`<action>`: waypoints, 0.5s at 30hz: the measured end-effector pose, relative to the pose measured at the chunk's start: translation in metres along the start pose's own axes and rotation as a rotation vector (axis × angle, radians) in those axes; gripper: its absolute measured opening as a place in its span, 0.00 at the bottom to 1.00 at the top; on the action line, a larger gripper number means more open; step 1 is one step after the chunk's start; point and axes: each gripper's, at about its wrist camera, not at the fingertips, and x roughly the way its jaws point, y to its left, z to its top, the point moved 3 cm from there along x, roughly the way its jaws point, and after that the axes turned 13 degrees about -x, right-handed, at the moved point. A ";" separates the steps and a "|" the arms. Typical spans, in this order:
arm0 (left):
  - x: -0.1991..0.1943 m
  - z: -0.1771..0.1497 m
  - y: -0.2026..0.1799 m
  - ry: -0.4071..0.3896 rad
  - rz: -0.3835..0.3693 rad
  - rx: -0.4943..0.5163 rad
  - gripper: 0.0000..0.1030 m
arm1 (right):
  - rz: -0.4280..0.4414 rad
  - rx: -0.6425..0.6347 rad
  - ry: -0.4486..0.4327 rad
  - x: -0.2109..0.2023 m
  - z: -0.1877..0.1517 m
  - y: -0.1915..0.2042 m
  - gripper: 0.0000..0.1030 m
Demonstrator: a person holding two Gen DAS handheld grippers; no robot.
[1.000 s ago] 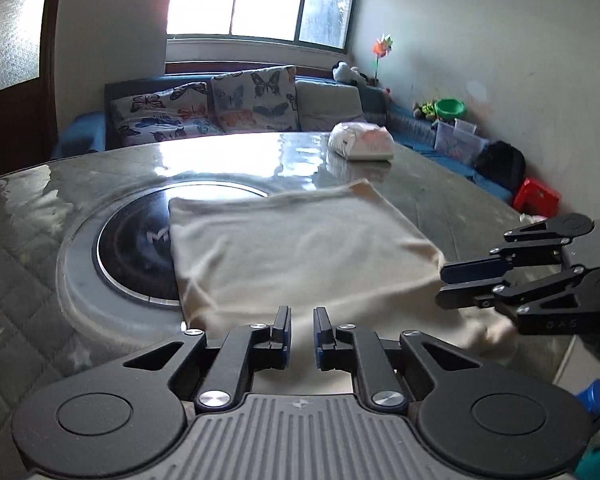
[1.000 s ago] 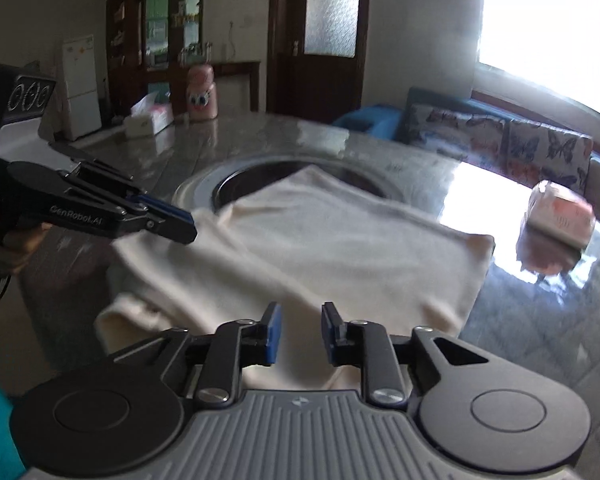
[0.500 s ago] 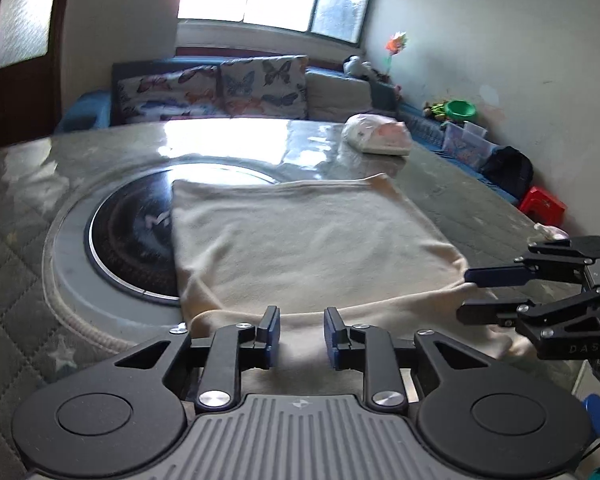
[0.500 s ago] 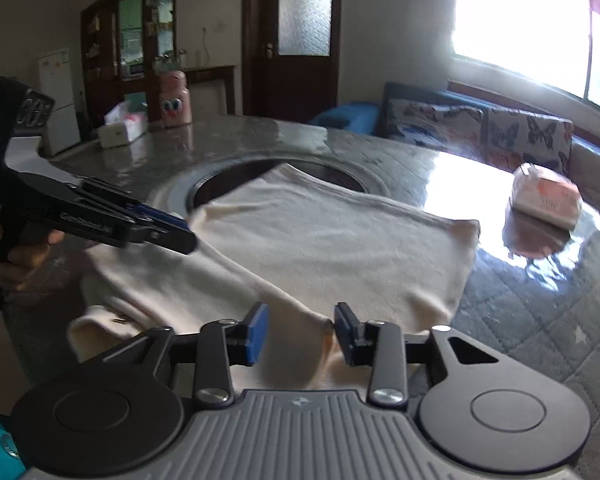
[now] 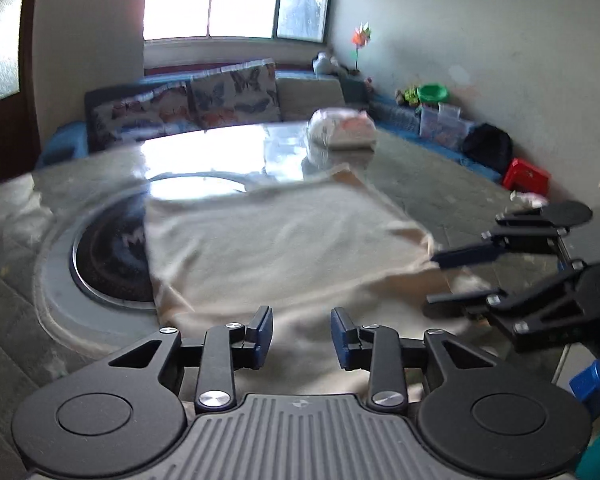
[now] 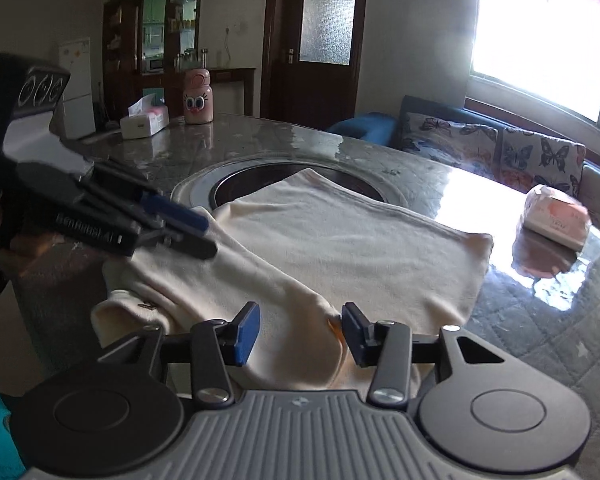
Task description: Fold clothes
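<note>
On the left, the left gripper (image 5: pixel 301 334) has its jaws spread wide over the near hem of the cream garment (image 5: pixel 284 240), gripping nothing. The garment lies folded flat on the glossy round table (image 6: pixel 540 308), partly covering the dark round inset (image 5: pixel 108 260) at its centre. To the right, the right gripper (image 6: pixel 298 334) is equally wide open astride a raised fold at the garment's near edge, with a wrapped tissue pack (image 6: pixel 556 216) further right.
</note>
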 end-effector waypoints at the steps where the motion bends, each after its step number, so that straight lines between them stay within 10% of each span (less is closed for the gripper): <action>1: 0.003 -0.003 0.000 0.007 0.004 0.005 0.34 | -0.001 0.008 0.007 0.004 -0.002 -0.001 0.44; 15: -0.039 -0.005 -0.009 0.001 -0.034 0.080 0.37 | -0.005 0.048 -0.057 -0.009 0.004 -0.011 0.37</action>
